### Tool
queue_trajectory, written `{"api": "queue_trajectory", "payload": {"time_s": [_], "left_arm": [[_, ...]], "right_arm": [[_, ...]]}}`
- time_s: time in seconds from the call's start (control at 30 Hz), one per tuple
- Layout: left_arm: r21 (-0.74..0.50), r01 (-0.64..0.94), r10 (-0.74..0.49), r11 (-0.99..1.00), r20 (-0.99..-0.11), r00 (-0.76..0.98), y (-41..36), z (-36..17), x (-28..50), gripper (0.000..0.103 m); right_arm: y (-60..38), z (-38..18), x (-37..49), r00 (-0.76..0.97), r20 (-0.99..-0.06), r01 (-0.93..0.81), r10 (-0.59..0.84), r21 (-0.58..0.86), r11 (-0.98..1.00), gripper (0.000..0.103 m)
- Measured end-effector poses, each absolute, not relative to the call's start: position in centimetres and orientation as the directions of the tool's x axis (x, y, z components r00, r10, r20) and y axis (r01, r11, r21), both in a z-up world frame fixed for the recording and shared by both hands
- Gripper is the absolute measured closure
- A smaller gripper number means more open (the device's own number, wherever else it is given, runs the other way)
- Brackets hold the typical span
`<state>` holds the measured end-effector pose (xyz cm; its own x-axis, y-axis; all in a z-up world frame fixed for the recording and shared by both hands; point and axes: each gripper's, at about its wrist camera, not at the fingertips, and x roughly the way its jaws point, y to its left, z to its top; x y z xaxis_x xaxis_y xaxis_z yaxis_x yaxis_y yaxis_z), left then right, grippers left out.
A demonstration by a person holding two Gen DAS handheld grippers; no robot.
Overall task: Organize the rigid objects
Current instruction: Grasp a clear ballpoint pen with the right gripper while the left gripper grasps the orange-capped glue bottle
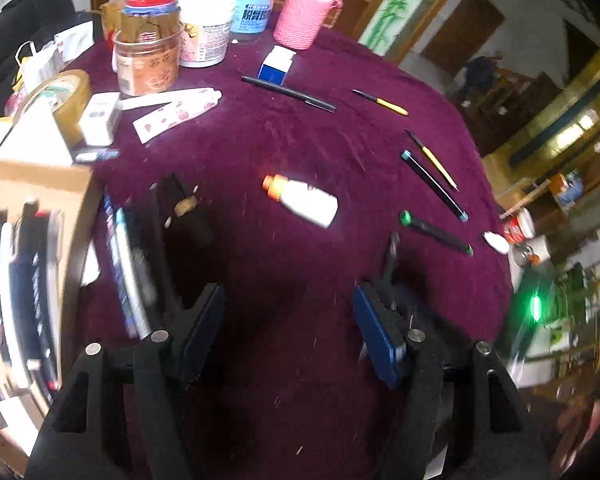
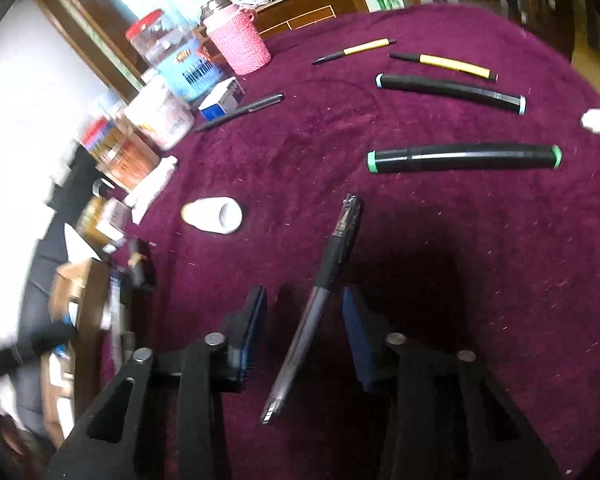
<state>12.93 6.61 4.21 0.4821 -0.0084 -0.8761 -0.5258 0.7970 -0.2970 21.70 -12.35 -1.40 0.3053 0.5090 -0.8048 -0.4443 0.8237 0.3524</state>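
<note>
Here the right gripper (image 2: 304,320) has a clear pen (image 2: 316,304) lying between its half-open jaws, but the pads do not touch it. The left gripper (image 1: 288,316) stands wide and empty; a white bottle (image 1: 302,200) lies ahead of it

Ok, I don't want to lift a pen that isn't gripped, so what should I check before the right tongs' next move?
1. Clear pen lies between the right tongs: ok.
2. Pads pressing the pen: not ok, gaps show on both sides.
3. Green-capped marker and white bottle lie apart from the pen: ok.
4. Left tongs open and empty: ok.
5. Room left in the cardboard box: cannot tell, blurred.
</note>
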Motion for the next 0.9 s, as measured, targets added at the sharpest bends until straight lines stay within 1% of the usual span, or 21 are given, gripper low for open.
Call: {"api": "queue_trajectory", "payload": {"time_s": [0.03,0.17,0.2,0.3,0.43,0.47,0.53,0.57,0.6,0.67,0.83,0.9], "left_arm": [[-0.307,-0.529,-0.015,0.791,-0.874,0.485,6.6,4.1,13.8,0.037],[-0.324,-0.580,-0.029,0.747,-0.888,0.459,7.6,2.8,18.2,0.038],[-0.312,-0.599,-0.024,0.738,-0.899,0.438,7.9,2.2,19.2,0.038],[-0.264,-0.637,0.010,0.724,-0.920,0.392,8.1,0.9,21.0,0.038],[-0.235,-0.696,0.026,0.679,-0.939,0.342,8.4,-0.8,22.2,0.038],[-0.230,-0.701,0.019,0.675,-0.945,0.327,8.3,-1.3,22.5,0.039],[-0.215,-0.687,0.004,0.694,-0.953,0.303,7.7,-2.0,22.8,0.050],[-0.202,-0.688,0.015,0.697,-0.955,0.296,7.6,-2.2,22.8,0.057],[-0.198,-0.696,0.019,0.691,-0.956,0.292,7.7,-2.3,22.6,0.077],[-0.228,-0.702,-0.004,0.675,-0.952,0.305,8.0,-2.8,21.8,0.078],[-0.232,-0.674,0.002,0.701,-0.945,0.328,8.5,-2.9,21.0,0.078],[-0.210,-0.669,0.039,0.712,-0.941,0.337,9.1,-2.9,21.2,0.078]], "right_arm": [[-12.4,-1.4,21.8,0.313,-0.810,-0.438,0.496,0.341,0.832,0.088],[-13.1,-1.5,22.4,0.292,-0.806,-0.422,0.516,0.375,0.825,0.092],[-13.2,-1.5,22.4,0.286,-0.805,-0.422,0.520,0.382,0.822,0.093],[-13.3,-1.4,22.4,0.276,-0.803,-0.418,0.527,0.393,0.819,0.094],[-13.0,-1.3,22.3,0.266,-0.807,-0.424,0.528,0.393,0.816,0.094],[-12.9,-1.3,22.3,0.267,-0.808,-0.425,0.525,0.391,0.816,0.094],[-12.9,-1.4,22.4,0.263,-0.806,-0.421,0.530,0.398,0.815,0.094],[-13.0,-1.4,22.4,0.259,-0.805,-0.418,0.534,0.405,0.813,0.094],[-13.1,-1.4,22.5,0.257,-0.804,-0.417,0.536,0.408,0.812,0.094],[-13.1,-1.4,22.4,0.258,-0.803,-0.417,0.537,0.409,0.812,0.094],[-12.6,-1.3,22.3,0.275,-0.810,-0.433,0.517,0.376,0.819,0.093],[-12.2,-1.2,22.0,0.289,-0.815,-0.447,0.502,0.349,0.824,0.093]]}}
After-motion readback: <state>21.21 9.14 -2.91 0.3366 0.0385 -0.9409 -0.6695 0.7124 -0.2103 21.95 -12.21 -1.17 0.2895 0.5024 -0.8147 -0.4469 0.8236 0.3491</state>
